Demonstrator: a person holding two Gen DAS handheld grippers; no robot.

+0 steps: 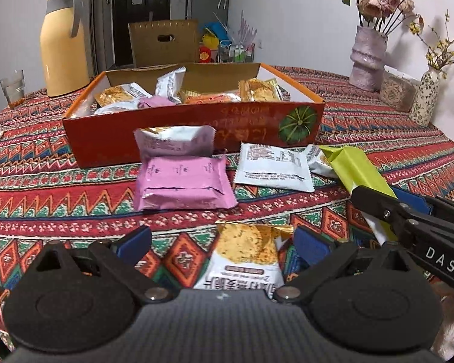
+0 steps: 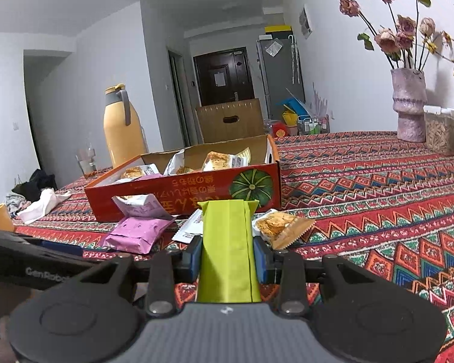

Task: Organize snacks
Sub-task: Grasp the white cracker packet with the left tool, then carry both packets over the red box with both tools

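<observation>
My right gripper point(image 2: 227, 255) is clamped on a green snack packet point(image 2: 228, 248), both blue pads pressed against its sides, the packet standing forward past the fingertips. My left gripper point(image 1: 222, 240) stands with jaws wide apart, gripping nothing; an orange-and-white cracker packet point(image 1: 246, 254) lies on the patterned tablecloth point(image 1: 45, 187) between its fingers. Ahead of it lie a pink packet point(image 1: 183, 183) and a white packet point(image 1: 274, 165), and beyond them the red box point(image 1: 193, 130) holding several snacks.
</observation>
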